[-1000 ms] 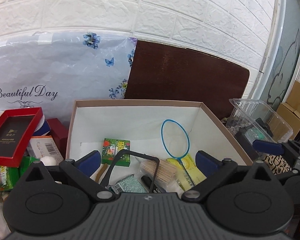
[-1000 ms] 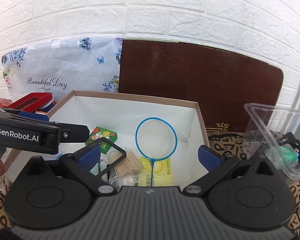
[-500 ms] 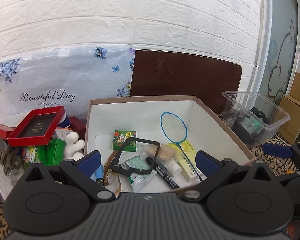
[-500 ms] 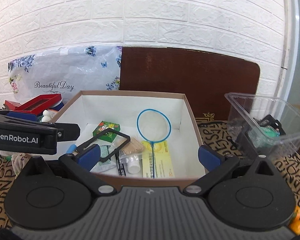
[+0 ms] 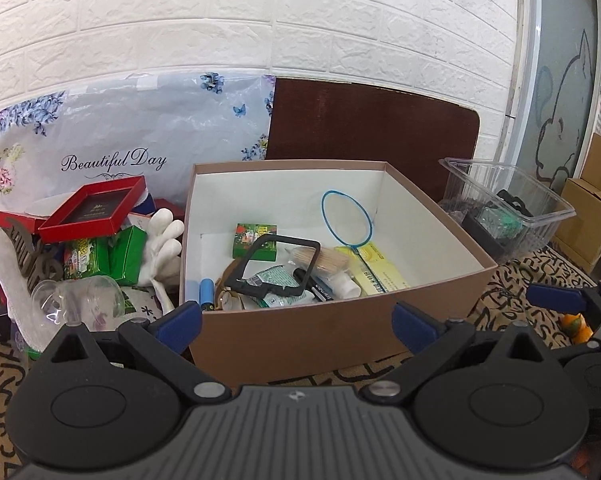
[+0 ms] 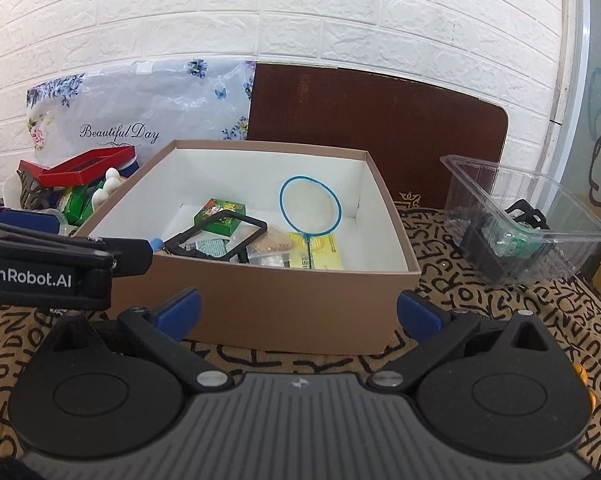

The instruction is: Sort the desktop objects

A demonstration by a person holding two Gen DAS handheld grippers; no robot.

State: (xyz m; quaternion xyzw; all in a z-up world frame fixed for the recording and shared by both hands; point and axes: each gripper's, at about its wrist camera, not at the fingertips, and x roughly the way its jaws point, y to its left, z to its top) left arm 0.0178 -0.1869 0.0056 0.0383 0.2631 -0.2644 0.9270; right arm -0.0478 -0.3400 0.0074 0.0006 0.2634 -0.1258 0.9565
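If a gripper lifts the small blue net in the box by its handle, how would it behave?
The blue net looks light: a thin wire hoop on a slim stem. It would probably wobble or pivot in the grip. Its stem lies across the yellow packet, so that may shift.

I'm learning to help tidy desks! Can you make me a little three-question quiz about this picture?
1. True or false: both grippers, left gripper and right gripper, are open and empty.
2. What colour is the small racket's hoop: A red, B blue, C green?
3. Fill in: the racket lies inside the brown ___.

Key: 1 true; 2 B; 3 cardboard box.
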